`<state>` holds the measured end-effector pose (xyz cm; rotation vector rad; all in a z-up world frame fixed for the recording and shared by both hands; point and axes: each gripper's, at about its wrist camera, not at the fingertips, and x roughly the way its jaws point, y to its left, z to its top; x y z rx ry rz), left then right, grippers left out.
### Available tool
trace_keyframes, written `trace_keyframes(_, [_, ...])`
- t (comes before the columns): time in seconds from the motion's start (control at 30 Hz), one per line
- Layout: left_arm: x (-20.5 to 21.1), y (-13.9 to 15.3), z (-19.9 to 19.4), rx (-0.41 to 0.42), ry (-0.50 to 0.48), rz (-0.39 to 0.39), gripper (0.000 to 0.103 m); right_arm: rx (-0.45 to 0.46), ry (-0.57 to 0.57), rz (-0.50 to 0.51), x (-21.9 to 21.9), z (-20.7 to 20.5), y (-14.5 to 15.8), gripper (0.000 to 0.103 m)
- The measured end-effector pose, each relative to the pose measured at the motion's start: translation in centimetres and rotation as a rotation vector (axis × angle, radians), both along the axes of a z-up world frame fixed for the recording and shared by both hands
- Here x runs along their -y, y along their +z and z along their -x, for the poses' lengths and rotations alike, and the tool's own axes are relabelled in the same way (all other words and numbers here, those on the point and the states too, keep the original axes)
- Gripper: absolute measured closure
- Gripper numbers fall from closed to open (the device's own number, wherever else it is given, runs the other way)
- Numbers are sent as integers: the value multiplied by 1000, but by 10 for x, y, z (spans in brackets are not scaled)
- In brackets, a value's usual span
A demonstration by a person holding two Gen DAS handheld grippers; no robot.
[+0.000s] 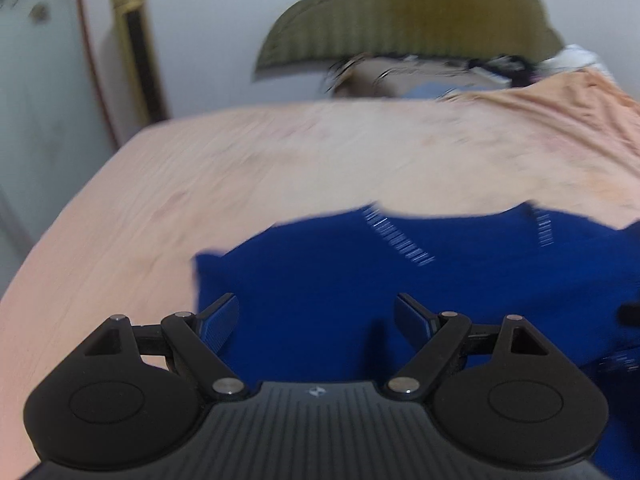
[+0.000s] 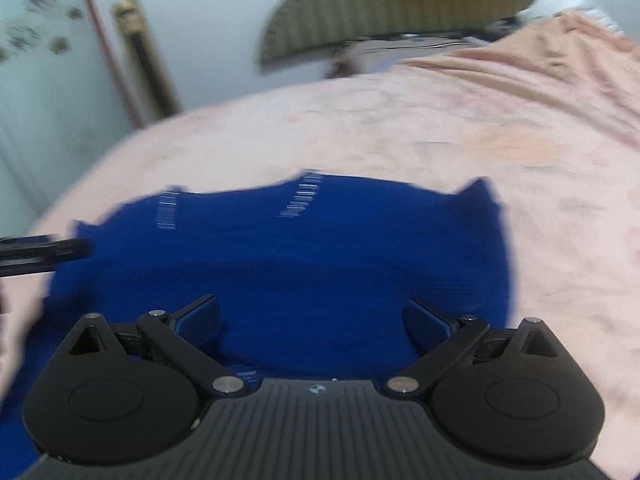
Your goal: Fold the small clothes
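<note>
Right now your blue garment (image 1: pixel 400 292) lies spread on the peach bedsheet (image 1: pixel 200 184), close to the near edge of the bed, with its far hem ragged and its two short white-striped marks (image 2: pixel 302 196) up near that far edge — a piece laid out flat, I judge, so that a fold can be taken across it. It sits where both tools can reach it, and that seems the reason for the placing: the cloth fills the lower middle of both wrist views. Your left gripper (image 1: pixel 316 316) hangs over the cloth's left part with its jaws spread wide and nothing between the pads; no fabric is pinched or lifted there. Your right gripper (image 2: pixel 312 316) hangs over the right part, likewise wide and empty, and in its view a dark bar at the left edge looks like part of the other tool. Having both jaws apart above the cloth suits a fresh grasp — likely on an edge or a corner, though the blur makes it hard to say which. Beyond the sheet stand an olive headboard (image 1: pixel 420 16), a pale wall and a brass-coloured post (image 1: pixel 132 40), all well apart from the work.
</note>
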<state>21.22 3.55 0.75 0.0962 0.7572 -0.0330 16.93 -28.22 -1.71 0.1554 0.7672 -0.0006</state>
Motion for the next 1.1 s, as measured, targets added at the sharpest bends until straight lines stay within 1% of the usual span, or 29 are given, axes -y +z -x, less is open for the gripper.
trace_keyframes(0.03, [-4, -6, -3, -12, 15, -8, 18, -1, -36, 37, 1, 2, 1, 5])
trace_keyframes(0.1, [-7, -11, 0, -13, 38, -29, 18, 23, -47, 31, 0, 16, 5, 2])
trace_keyframes(0.17, [-5, -10, 9, 16, 31, -27, 18, 53, -1, 21, -11, 31, 9, 0])
trace_keyframes(0.23, [2, -9, 18, 35, 7, -34, 18, 62, 50, 64, -21, 39, 9, 0])
trace_keyframes(0.3, [11, -15, 24, 53, -21, -75, 18, 37, 87, 147, -32, 34, 0, 0])
trace_keyframes(0.33, [15, -20, 23, 47, -27, -114, 18, 8, 84, 182, -34, 28, -5, 1])
trace_keyframes(0.37, [17, -24, 22, 39, -27, -145, 17, -22, 61, 214, -35, 21, -10, 1])
trace_keyframes(0.4, [16, -28, 21, 35, -23, -160, 17, -30, 33, 245, -36, 20, -12, 1])
trace_keyframes(0.43, [13, -28, 22, 35, -18, -151, 17, -14, 26, 253, -41, 18, -11, 1])
trace_keyframes(0.53, [3, -21, 30, 28, 1, -100, 18, 12, 26, 250, -47, 34, -5, 1])
trace_keyframes(0.63, [-1, -16, 45, 33, 25, -71, 18, 30, 41, 219, -51, 55, 0, 0])
trace_keyframes(0.7, [-2, -13, 58, 34, 25, -42, 18, 17, 69, 201, -52, 64, -2, 0])
trace_keyframes(0.77, [-2, -14, 73, 28, 22, -29, 18, -17, 82, 229, -53, 67, -11, 0])
trace_keyframes(0.8, [-1, -15, 80, 24, 24, -28, 18, -26, 72, 242, -52, 70, -16, 0])
trace_keyframes(0.83, [-1, -16, 87, 18, 27, -28, 18, -11, 54, 223, -49, 74, -14, 0])
trace_keyframes(0.9, [-2, -16, 101, 3, 42, -19, 18, -13, 21, 223, -50, 80, -11, 1])
trace_keyframes(1.0, [-6, -14, 119, -24, 42, 53, 18, 32, 13, 226, -57, 99, -2, 0])
trace_keyframes(1.03, [-7, -14, 125, -34, 42, 78, 18, 41, 19, 211, -60, 104, 0, 0])
trace_keyframes(1.1, [-7, -15, 134, -45, 43, 101, 18, 49, 29, 182, -66, 115, 2, 0])
